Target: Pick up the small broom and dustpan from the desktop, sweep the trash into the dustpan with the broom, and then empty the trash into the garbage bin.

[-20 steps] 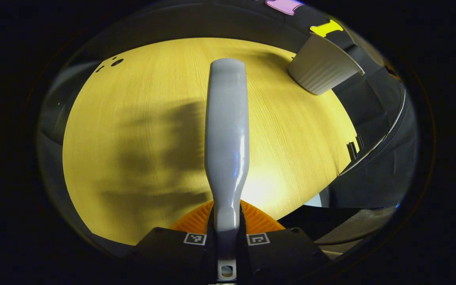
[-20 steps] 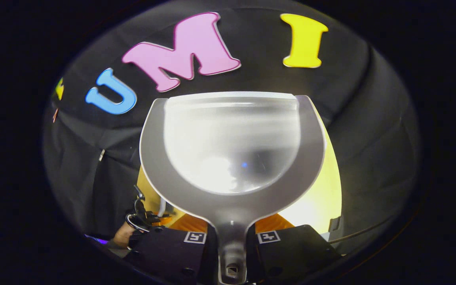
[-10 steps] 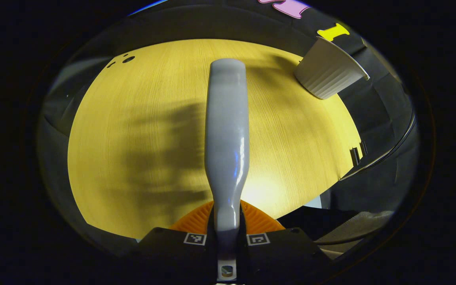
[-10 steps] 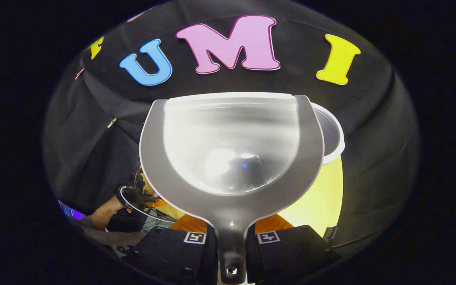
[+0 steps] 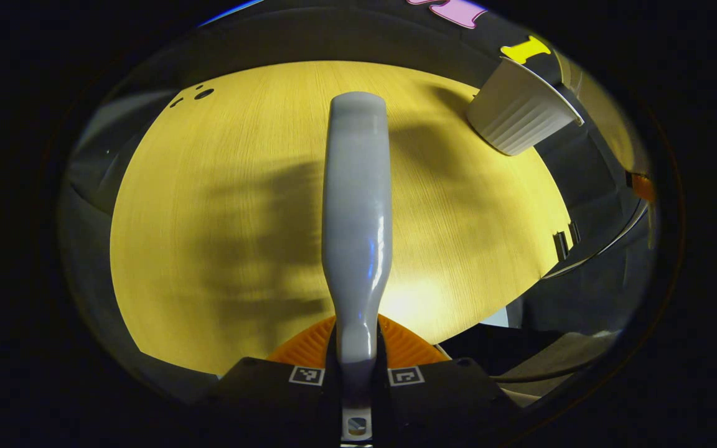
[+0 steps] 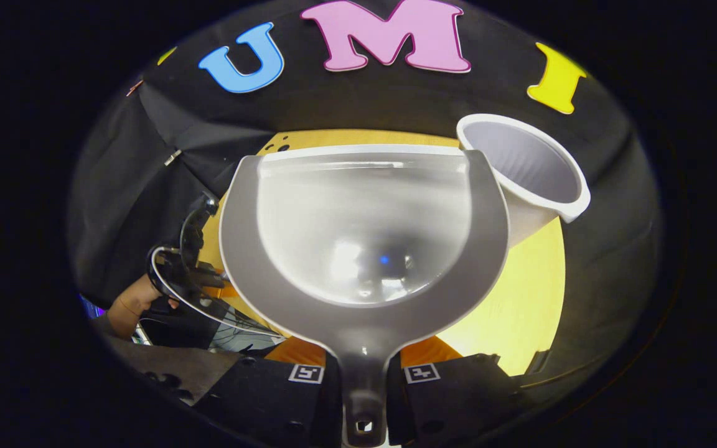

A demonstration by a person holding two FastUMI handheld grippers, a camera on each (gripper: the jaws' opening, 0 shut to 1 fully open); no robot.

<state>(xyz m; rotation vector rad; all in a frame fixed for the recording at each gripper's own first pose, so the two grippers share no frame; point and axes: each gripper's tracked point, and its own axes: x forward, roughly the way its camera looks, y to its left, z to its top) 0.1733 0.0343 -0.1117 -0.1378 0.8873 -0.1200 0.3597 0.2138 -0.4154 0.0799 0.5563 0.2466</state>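
Right gripper view: garbage bin (image 6: pixel 536 171) has swung into sight beside the dustpan (image 6: pixel 365 236).
Right gripper (image 6: pixel 363 373) pinches its handle, left gripper (image 5: pixel 356 375) pinches the broom (image 5: pixel 356 211); emptying looks imminent.

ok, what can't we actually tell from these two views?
- Broom, left gripper view: bristles hidden behind its own handle and body.
- Garbage bin, right gripper view: its bottom is out of sight, and the dustpan covers its lower left side.
- Dustpan contents: glare and blur on the pan; trash can't be confirmed.
- Desk under the dustpan, right gripper view: covered by the pan.
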